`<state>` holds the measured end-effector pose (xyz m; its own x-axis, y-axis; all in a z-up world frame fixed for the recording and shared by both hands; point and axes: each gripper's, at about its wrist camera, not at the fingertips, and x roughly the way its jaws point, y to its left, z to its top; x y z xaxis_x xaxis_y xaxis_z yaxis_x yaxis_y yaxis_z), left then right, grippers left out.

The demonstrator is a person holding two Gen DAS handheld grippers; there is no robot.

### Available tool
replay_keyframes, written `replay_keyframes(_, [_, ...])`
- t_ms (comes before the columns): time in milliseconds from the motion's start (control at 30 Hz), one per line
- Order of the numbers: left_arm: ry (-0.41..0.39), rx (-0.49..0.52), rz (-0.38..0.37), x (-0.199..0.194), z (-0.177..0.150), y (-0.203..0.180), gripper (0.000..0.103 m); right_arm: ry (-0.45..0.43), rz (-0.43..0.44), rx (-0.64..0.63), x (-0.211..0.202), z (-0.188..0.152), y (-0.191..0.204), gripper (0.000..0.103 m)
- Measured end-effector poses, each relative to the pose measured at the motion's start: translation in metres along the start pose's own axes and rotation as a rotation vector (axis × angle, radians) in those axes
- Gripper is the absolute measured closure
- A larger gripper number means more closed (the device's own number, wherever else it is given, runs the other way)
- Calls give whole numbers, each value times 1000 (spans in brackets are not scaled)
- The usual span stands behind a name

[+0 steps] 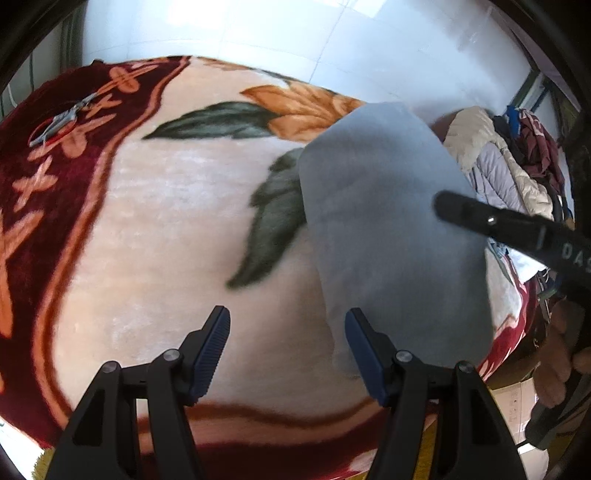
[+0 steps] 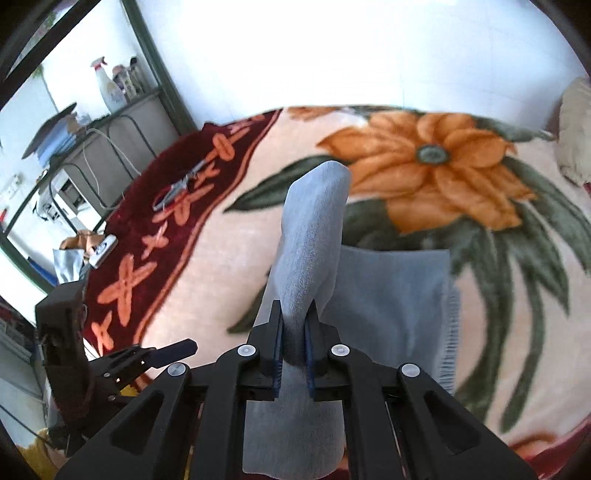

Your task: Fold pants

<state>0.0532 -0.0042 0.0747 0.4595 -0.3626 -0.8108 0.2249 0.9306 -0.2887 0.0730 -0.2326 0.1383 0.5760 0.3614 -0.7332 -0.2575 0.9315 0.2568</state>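
Pants' (image 2: 306, 254) lower end is hidden under the right gripper (image 2: 294, 334), whose jaws clamp a raised fold; the rest lies on the floral blanket (image 1: 177, 206). Left gripper (image 1: 287, 332) spread wide, empty, at 8 o'clock. One pair of scissors (image 2: 177, 190) at 10 o'clock; open blanket between.

Soft, matt, pale grey-blue knit cloth pants (image 2: 314, 258), with a ribbed, slightly fuzzy edge, lying on a plush, deep-pile fleece blanket (image 1: 177, 206) printed with orange flowers, green leaves and a dark red border. Right gripper (image 2: 294, 347) and left gripper (image 1: 286, 354) of matt black moulded plastic, with dark blue ridged rubbery pads (image 1: 210, 354) and small, smooth silver metal pin heads at the joints. Small metal scissors (image 1: 61, 120) with a dull shine; glossy white tiled floor (image 1: 258, 33).
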Motion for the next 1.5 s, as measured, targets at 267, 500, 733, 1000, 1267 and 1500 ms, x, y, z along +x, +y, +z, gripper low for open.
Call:
replay_keyframes(267, [2, 107, -9, 6, 17, -40, 35, -24, -80, 65, -8, -18, -65, 93])
replay_keyframes(500, [-14, 237, -36, 23, 43, -89, 35, 10, -124, 136, 23, -35, -108, 93])
replay_keyframes(733, [-7, 267, -123, 59, 62, -125, 35, 27, -151, 234, 39, -51, -138, 81])
replay_keyframes(1000, [64, 280, -95, 118, 57, -121, 35, 55, -169, 269, 38, -56, -152, 76])
replay_keyframes(1267, [44, 213, -102, 68, 35, -107, 35, -4, -168, 269, -4, -64, -121, 76])
replay_keyframes(1500, [125, 148, -52, 72, -4, -92, 34, 126, -162, 228, 22, -97, -105, 76])
